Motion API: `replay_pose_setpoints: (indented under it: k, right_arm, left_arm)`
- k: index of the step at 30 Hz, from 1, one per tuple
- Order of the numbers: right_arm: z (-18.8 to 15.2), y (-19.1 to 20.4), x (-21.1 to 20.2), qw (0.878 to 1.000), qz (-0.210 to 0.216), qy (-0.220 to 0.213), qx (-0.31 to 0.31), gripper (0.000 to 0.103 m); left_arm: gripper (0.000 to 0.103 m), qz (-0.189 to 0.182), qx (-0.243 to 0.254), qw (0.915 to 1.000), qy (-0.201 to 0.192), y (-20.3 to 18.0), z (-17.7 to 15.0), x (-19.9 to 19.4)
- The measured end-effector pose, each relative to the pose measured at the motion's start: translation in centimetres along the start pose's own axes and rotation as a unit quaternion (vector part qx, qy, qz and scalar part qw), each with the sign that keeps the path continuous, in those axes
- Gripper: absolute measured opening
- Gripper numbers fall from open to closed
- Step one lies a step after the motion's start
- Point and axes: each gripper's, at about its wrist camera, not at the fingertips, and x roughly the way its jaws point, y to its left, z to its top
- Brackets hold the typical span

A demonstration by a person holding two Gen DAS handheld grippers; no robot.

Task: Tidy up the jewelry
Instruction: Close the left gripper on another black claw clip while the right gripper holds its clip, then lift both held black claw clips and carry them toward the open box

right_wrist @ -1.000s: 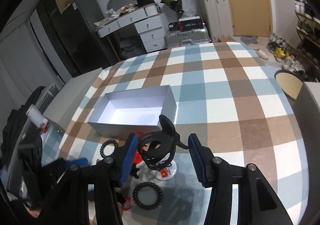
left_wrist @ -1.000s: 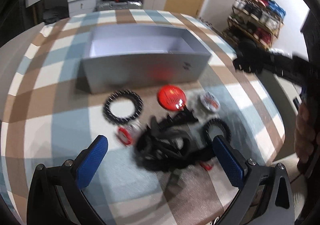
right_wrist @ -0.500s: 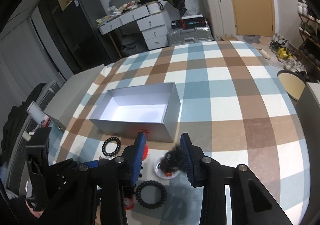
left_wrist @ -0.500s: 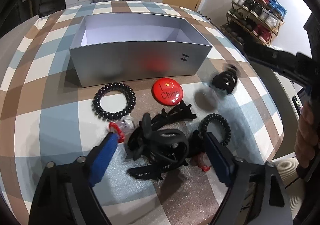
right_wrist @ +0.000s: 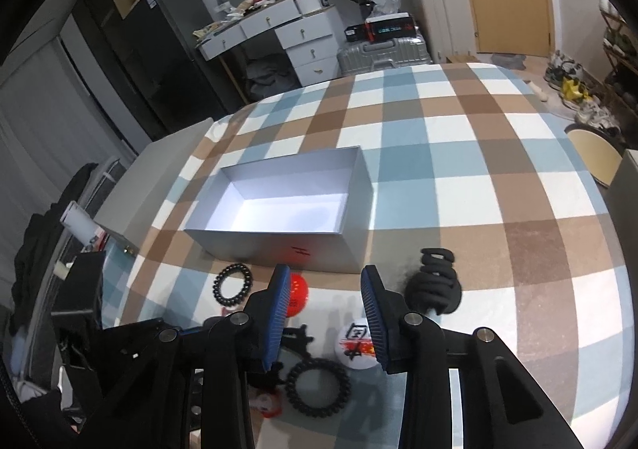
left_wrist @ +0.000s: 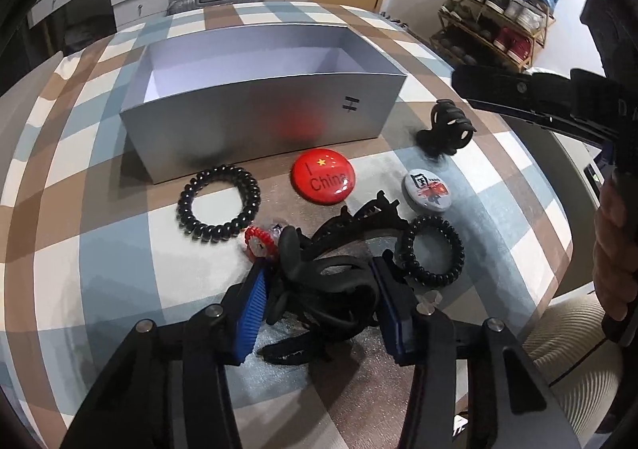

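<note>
Black hair clips (left_wrist: pixel 323 281) sit between the closing left claw (left_wrist: pixel 319 305); right claw (right_wrist: pixel 325 313) opens empty.

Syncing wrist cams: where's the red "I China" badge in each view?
Left wrist: red badge sits centre frame, just in front of the silver box near wall.
Right wrist: red badge lower centre-left, partly hidden behind a blue finger pad.
Shared landmark: the silver box, open and empty.
</note>
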Motion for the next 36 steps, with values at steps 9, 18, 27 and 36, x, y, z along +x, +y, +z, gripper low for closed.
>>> replay_pose_setpoints:
  k: [9, 18, 27, 36]
  right_arm:
    - [0.2, 0.0, 0.3, 1.000, -0.020, 0.001, 0.002, 0.068]
    - [0.3, -0.7, 0.2, 0.999, -0.030, 0.003, 0.016, 0.076]
    - [0.3, -0.7, 0.3, 0.999, -0.041, 0.005, 0.010, 0.077]
    - [0.2, -1.2, 0.5, 0.997, -0.080, 0.002, 0.004, 0.084]
  left_arm:
    - [0.043, 0.013, -0.023, 0.9996, -0.010, 0.4, -0.2, -1.1]
    - [0.042, 0.025, -0.013, 0.9993, -0.026, -0.3, 0.7, -2.5]
    - [0.040, 0.022, -0.015, 0.9991, -0.031, 0.0, 1.4, -2.4]
    - [0.040, 0.010, -0.010, 0.9990, -0.042, 0.4, 1.6, -3.2]
